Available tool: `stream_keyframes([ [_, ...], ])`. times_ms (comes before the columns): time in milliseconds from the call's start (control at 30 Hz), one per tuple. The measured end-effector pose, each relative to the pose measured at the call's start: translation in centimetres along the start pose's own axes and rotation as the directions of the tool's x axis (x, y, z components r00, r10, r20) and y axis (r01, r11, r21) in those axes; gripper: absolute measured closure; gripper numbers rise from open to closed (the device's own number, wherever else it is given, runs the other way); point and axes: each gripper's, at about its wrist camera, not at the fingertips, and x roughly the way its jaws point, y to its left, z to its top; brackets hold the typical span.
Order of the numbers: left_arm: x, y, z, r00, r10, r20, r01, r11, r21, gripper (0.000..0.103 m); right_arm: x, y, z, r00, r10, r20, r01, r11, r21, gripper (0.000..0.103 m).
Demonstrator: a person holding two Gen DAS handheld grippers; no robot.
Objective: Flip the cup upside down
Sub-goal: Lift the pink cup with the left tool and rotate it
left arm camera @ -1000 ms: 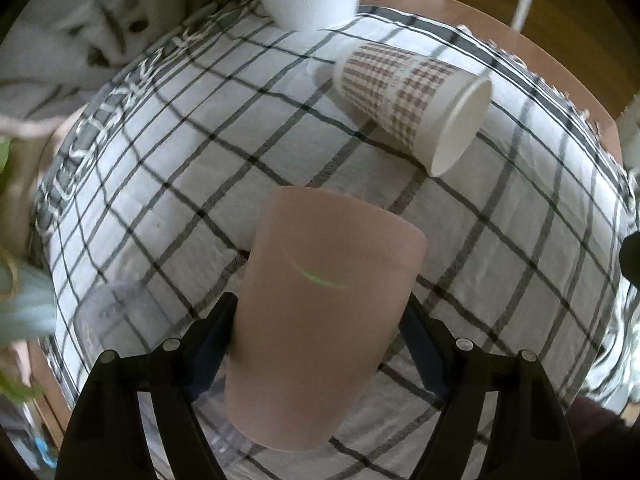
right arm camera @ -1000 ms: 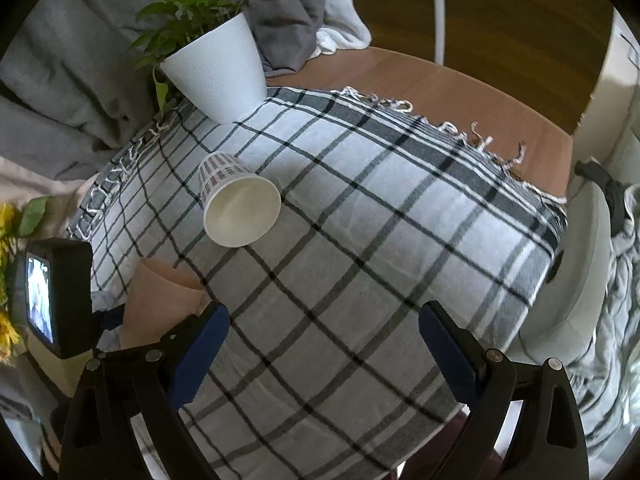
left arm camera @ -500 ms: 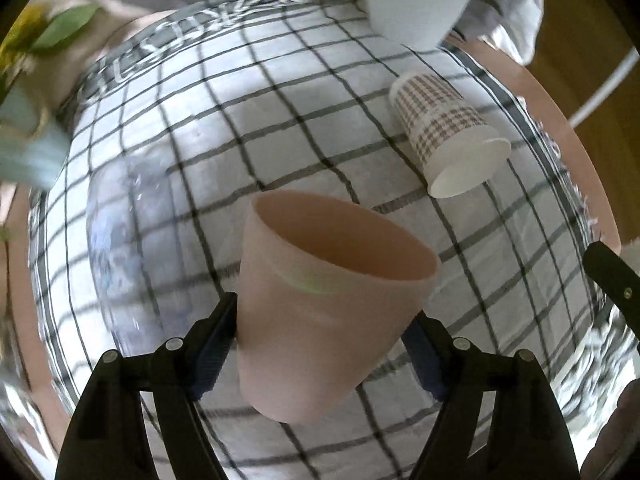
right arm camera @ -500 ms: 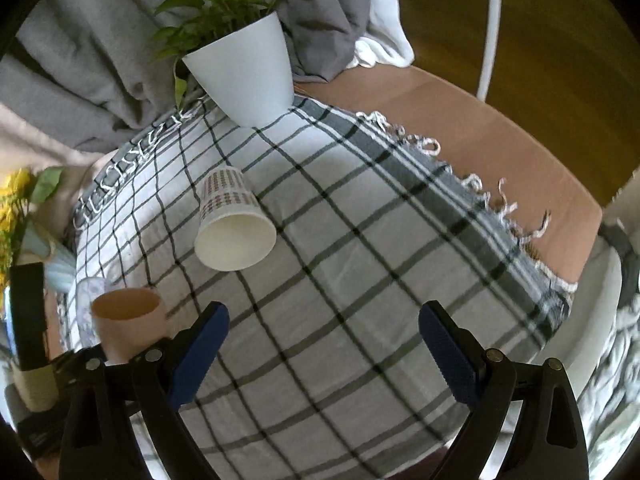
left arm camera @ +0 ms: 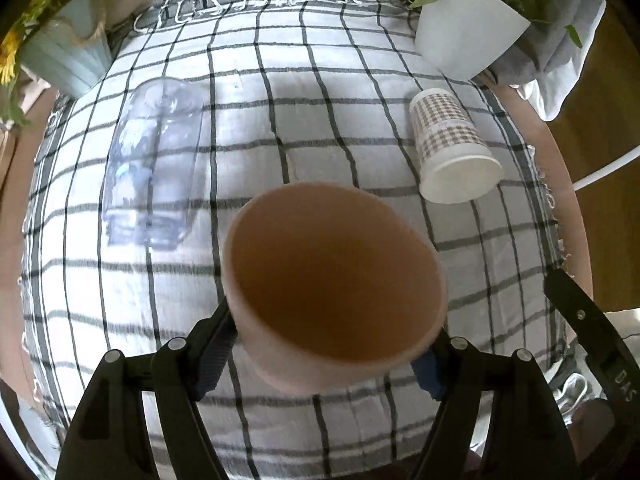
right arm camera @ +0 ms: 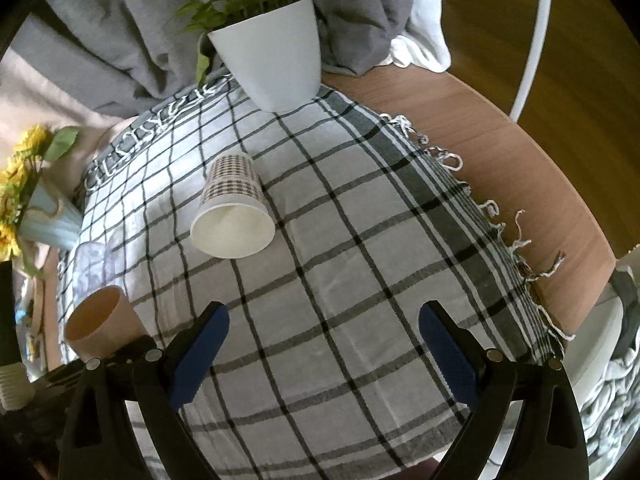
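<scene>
My left gripper [left arm camera: 324, 356] is shut on a pink cup [left arm camera: 332, 280] and holds it above the checked cloth, with the cup's open mouth turned toward the camera. The same pink cup [right arm camera: 100, 328] shows at the lower left of the right wrist view, tilted in the left gripper. My right gripper [right arm camera: 324, 344] is open and empty above the cloth near its front edge. A plaid paper cup [left arm camera: 452, 148] lies on its side on the cloth; it also shows in the right wrist view [right arm camera: 234, 212].
A clear plastic cup [left arm camera: 154, 164] lies on its side on the cloth's left. A white plant pot [right arm camera: 272, 56] stands at the back. A pale blue vase with yellow flowers [right arm camera: 44, 220] stands at the left. The bare wooden table [right arm camera: 500, 152] shows on the right.
My left gripper has turned the pink cup from bottom-up through tilted, so its open mouth now faces the camera. The right gripper has stayed open and shifted slightly.
</scene>
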Motion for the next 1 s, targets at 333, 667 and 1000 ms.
stream_keyframes([
  [333, -1.2, -1.6, -2.3, 0.994, 0.027, -0.103, -0.022, 0.999, 0.046, 0.028, -0.6, -0.4, 0.5, 0.996, 0.081, -0.028, -0.082, 0.997, -0.012, 0.007],
  [667, 1.9, -1.0, -0.3, 0.983, -0.018, -0.182, 0.011, 0.999, -0.040, 0.029, 0.2, -0.9, 1.0, 0.996, 0.074, -0.050, -0.073, 0.997, 0.013, 0.007],
  [1000, 4.4, 0.3, 1.3, 0.977, -0.067, -0.203, 0.036, 0.988, -0.151, 0.030, 0.7, -1.0, 1.8, 0.998, 0.046, -0.034, -0.045, 0.999, 0.027, 0.007],
])
